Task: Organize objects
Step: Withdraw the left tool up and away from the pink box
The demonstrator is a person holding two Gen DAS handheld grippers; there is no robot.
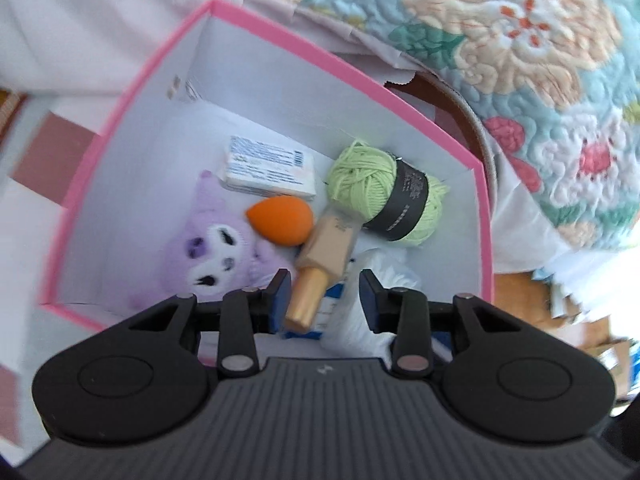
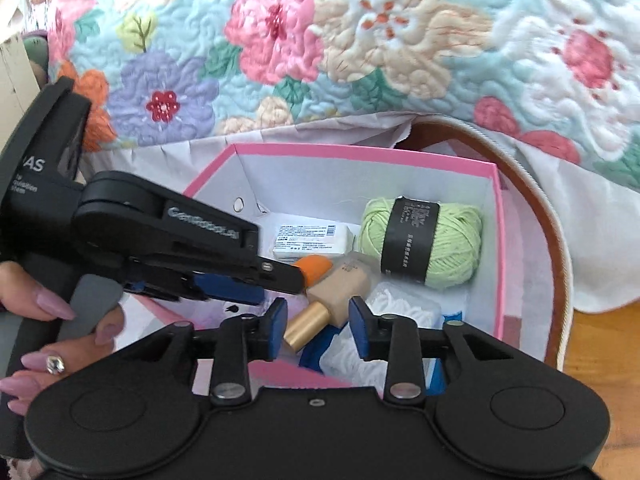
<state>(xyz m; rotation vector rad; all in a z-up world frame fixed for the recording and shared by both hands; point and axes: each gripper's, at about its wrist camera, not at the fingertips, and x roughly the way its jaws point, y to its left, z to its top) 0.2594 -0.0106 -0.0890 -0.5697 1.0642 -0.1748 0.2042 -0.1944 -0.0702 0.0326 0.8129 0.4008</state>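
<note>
A pink box (image 1: 485,232) (image 2: 360,150) with white inside walls holds a purple plush toy (image 1: 208,248), an orange makeup sponge (image 1: 282,220) (image 2: 316,268), a small white printed packet (image 1: 268,168) (image 2: 312,240), a green yarn ball (image 1: 360,176) (image 2: 456,240) with a black label, a beige bottle (image 1: 332,240) (image 2: 344,284) with a gold cap, and a white fluffy pack (image 1: 384,268) (image 2: 400,304). My left gripper (image 1: 325,296) (image 2: 280,286) hovers open over the box. My right gripper (image 2: 318,322) is open above the gold cap. Neither holds anything.
A floral quilt (image 1: 520,40) (image 2: 320,40) lies behind the box. A round brown-rimmed container (image 2: 540,220) (image 1: 472,120) curves around the box's far right side. A hand (image 2: 52,308) holds the left gripper's handle. Wooden floor (image 2: 600,340) shows at right.
</note>
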